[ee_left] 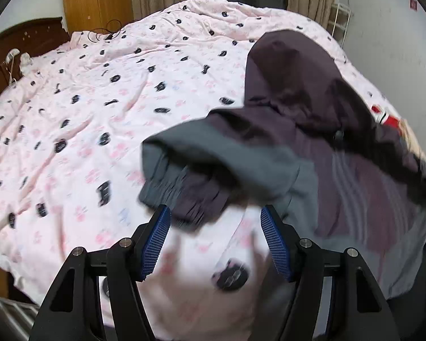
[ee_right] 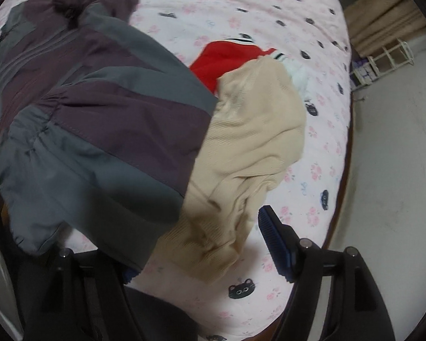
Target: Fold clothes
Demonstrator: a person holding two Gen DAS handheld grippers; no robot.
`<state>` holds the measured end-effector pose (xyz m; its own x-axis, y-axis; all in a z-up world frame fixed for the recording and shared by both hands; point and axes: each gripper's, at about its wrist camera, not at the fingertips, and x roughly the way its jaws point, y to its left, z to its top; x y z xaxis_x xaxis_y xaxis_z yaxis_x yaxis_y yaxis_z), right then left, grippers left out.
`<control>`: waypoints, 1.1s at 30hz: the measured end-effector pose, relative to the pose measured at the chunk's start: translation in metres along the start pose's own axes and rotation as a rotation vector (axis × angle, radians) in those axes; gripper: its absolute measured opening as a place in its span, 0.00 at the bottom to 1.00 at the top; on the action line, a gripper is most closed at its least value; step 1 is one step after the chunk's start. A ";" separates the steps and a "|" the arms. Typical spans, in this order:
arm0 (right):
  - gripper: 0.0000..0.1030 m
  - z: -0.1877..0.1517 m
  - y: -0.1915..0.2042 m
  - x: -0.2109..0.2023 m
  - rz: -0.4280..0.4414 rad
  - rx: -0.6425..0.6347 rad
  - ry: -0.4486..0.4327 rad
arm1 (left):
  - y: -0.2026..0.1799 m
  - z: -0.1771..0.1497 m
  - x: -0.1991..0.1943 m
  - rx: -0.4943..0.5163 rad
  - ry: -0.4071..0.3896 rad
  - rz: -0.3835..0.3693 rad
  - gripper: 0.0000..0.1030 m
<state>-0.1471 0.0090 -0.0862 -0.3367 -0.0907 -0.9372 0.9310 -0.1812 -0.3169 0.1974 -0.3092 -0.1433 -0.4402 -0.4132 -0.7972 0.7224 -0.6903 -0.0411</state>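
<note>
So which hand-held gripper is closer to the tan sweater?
The right hand-held gripper: the tan sweater lies just ahead of its open fingers. The left hand-held gripper faces the jacket sleeve instead, with no sweater clearly visible.

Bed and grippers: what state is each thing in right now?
Left gripper: open, empty.
Right gripper: open, jacket hem draped over its left finger.
Purple-grey jacket: spread out, sleeve folded across, blurred.
Beige sweater: crumpled, partly under the jacket.
Red garment: bunched, unfolded.
Quilt: wrinkled.
</note>
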 end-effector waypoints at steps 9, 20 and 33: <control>0.72 -0.012 0.011 -0.025 0.147 -0.036 -0.030 | -0.004 0.037 0.034 -0.104 0.006 -0.123 0.60; 0.78 -0.012 0.025 -0.026 0.114 -0.128 0.047 | 0.015 0.061 0.052 -0.232 -0.009 -0.213 0.04; 0.80 -0.015 0.042 -0.024 0.273 -0.142 -0.016 | 0.059 0.076 -0.006 -0.290 -0.221 -0.070 0.02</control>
<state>-0.0974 0.0182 -0.0794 -0.0721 -0.1325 -0.9886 0.9974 -0.0097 -0.0714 0.2021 -0.3930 -0.0949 -0.5753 -0.5112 -0.6386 0.7938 -0.5372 -0.2851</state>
